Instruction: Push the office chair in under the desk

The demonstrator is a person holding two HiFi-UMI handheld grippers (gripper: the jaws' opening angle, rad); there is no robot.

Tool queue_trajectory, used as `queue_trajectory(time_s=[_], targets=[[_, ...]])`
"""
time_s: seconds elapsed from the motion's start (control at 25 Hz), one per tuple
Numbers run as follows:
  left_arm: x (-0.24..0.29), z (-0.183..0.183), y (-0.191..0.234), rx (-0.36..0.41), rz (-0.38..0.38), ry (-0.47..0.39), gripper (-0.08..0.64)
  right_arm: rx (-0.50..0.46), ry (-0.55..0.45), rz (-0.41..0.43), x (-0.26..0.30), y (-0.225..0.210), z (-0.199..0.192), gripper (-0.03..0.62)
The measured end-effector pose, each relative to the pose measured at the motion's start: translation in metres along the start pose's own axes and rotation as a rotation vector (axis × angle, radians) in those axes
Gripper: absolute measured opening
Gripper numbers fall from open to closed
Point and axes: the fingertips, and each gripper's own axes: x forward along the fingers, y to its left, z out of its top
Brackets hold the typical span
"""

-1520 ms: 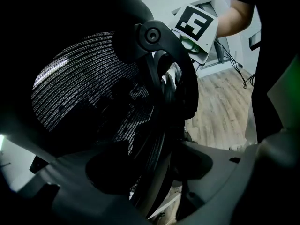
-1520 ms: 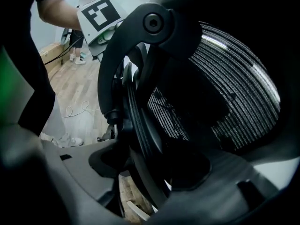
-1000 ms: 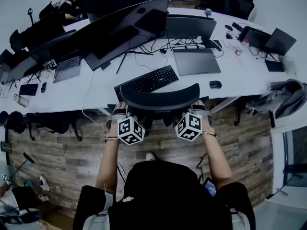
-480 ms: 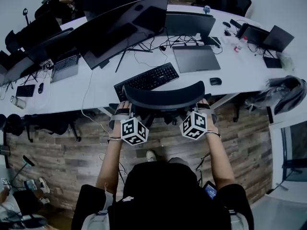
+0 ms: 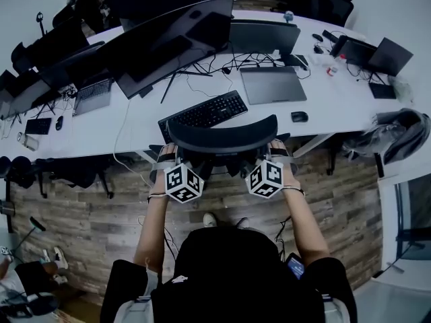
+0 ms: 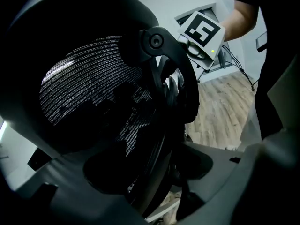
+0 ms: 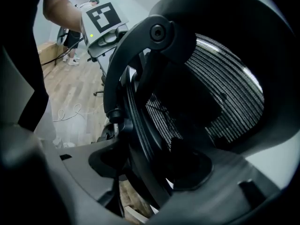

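— Where do we have the office chair [image 5: 222,140]?

— Dead ahead of us, at twelve o'clock. Its curved backrest [image 6: 89,88] stands right at the near edge of the white table [image 5: 101,132]. The keyboard [image 5: 204,115] lies on the table just beyond it at twelve, and the mouse [image 5: 299,117] is off toward two o'clock.

— And our jaws?

— We hold the left gripper [image 5: 168,157] at the backrest's nine o'clock end and the right gripper [image 5: 278,151] at its three o'clock end. In each gripper view the dark frame of the mesh backrest runs down between the jaws. They are closed on it, one jaw on each side of the rim.

— How far under the table is the seat?

— We cannot tell; from above the backrest hides it. The wood-plank floor [image 5: 87,214] shows on both sides of us, at eight and four o'clock.
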Motion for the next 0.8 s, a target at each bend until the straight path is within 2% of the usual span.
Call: queue_trajectory(time_s=[0.08, 0.2, 0.36, 0.48, 0.8], targets=[[-0.002, 0.0, 0.0, -0.019, 0.016, 0.011, 0.305, 0.024, -0.021, -0.002, -0.005, -0.001, 0.001, 0.276], [-0.009, 0.004, 0.005, -0.09, 0.043, -0.001, 0.305, 0.06, -0.052, -0.001, -0.013, -0.005, 0.003, 0.275], [-0.024, 0.008, 0.01, -0.145, 0.08, -0.016, 0.305, 0.149, -0.121, -0.014, -0.026, -0.012, 0.006, 0.269], [-0.035, 0.014, 0.011, -0.183, 0.101, -0.037, 0.305, 0.218, -0.173, -0.055, -0.037, -0.021, 0.011, 0.155], [-0.063, 0.033, 0.011, -0.33, 0.141, -0.147, 0.297, 0.352, -0.268, -0.086, -0.065, -0.03, 0.021, 0.078]])
